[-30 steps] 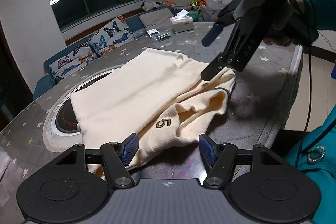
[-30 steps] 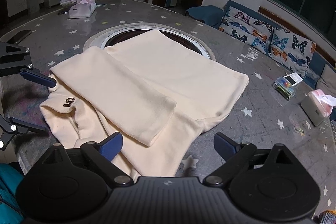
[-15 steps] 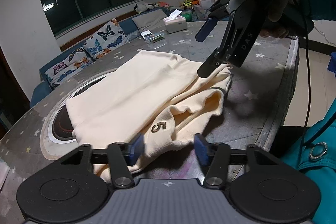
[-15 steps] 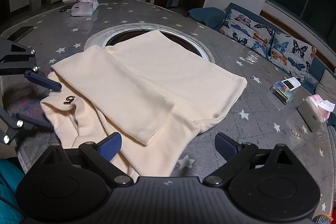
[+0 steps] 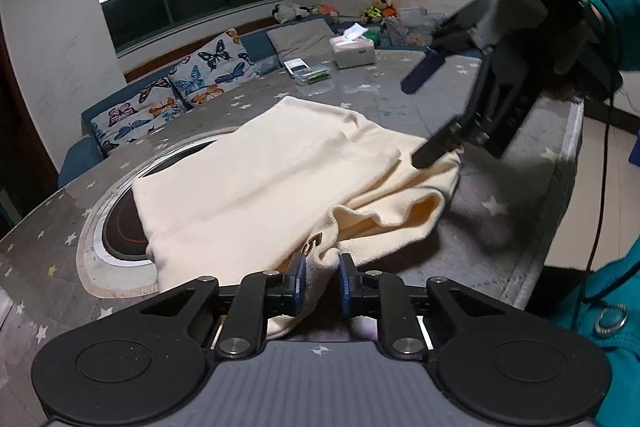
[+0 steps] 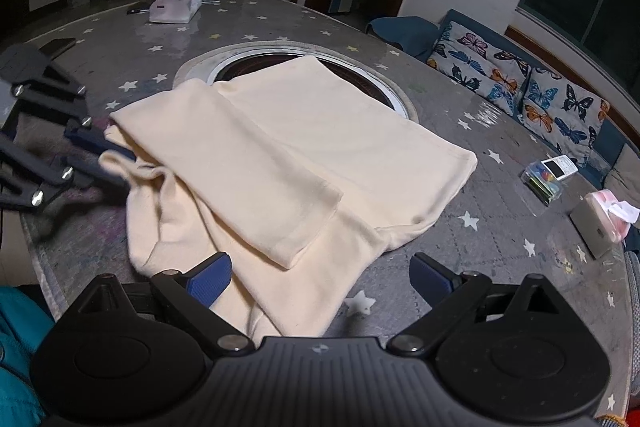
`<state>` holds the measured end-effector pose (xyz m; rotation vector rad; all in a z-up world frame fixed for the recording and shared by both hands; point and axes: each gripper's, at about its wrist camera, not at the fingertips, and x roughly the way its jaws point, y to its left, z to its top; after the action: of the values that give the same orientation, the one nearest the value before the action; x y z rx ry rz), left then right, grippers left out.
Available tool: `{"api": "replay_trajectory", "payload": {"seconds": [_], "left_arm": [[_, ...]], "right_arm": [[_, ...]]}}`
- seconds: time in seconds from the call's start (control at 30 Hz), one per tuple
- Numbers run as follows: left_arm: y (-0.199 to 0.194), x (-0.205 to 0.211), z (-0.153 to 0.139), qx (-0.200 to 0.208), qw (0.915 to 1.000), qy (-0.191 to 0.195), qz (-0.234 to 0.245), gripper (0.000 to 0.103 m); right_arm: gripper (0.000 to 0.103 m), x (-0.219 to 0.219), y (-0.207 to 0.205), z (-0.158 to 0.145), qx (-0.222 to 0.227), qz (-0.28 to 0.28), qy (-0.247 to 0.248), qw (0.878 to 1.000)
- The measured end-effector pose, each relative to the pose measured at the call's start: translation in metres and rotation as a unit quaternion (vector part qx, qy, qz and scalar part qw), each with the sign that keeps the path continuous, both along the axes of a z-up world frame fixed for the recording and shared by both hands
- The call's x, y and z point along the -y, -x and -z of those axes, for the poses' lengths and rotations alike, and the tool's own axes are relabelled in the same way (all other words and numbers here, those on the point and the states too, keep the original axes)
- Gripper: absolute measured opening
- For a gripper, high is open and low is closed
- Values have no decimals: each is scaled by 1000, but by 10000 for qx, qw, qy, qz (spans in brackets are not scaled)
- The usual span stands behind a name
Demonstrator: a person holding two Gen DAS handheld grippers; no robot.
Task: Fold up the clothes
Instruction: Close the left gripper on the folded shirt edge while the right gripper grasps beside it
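The cream garment [image 6: 320, 155] lies across the bench [image 6: 500, 227], over its round inset, with one sleeve [image 6: 240, 167] folded over the body and the near end bunched and rumpled. The left claw [image 5: 320, 281] is clamped on a fold of that bunched edge, just below the embroidered "5" [image 5: 313, 242]. The right claw [image 6: 320, 277] stands wide apart, hanging above the garment's near corner; in the left wrist view one of its fingers looks to touch or nearly touch the cloth, and nothing is held between them.

Risks, as I judge them: the left claw holds a thick, gathered fold, so it may have several layers; a lift from there could drag the folded sleeve out of place. With only one side held, the free side would sag or twist, leaving the fold crooked. The right claw sits close to a doubled edge, so a closure there could catch one layer and miss the others. The bench surface looks slick, and the whole garment could slide when tugged
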<state>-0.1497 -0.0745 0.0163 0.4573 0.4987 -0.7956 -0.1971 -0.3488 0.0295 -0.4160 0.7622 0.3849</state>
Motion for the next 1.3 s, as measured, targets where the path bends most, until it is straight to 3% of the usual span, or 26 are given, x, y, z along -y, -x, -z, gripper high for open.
{"api": "replay_trajectory", "payload": {"seconds": [0.27,0.47,0.83,0.97,1.03,1.1,1.3], "left_arm": [[-12,-1,-10,-45,9997,195,-172,17],[-20,0,-12,-104,9994,212,-240,17],[-23,-4,-11,-271,9989,259,-279,20],[-23,-7,-12,-345,9986,279,-290,21],[-22,-8,-12,-345,9986,263,-290,24],[-21,-9,-12,-336,9987,238,-301,34],[-18,-13,-13,-327,9987,193,-327,56]], "right_arm": [[96,-8,15,0,39,-442,134,9989],[88,-25,29,4,185,-794,230,9964],[54,-46,30,16,341,-1096,339,9928],[30,-47,25,17,231,-1167,227,9926],[19,-47,22,16,170,-1158,132,9930],[13,-44,19,13,129,-1074,-11,9941],[8,-30,5,-1,36,-672,-514,9964]]}}
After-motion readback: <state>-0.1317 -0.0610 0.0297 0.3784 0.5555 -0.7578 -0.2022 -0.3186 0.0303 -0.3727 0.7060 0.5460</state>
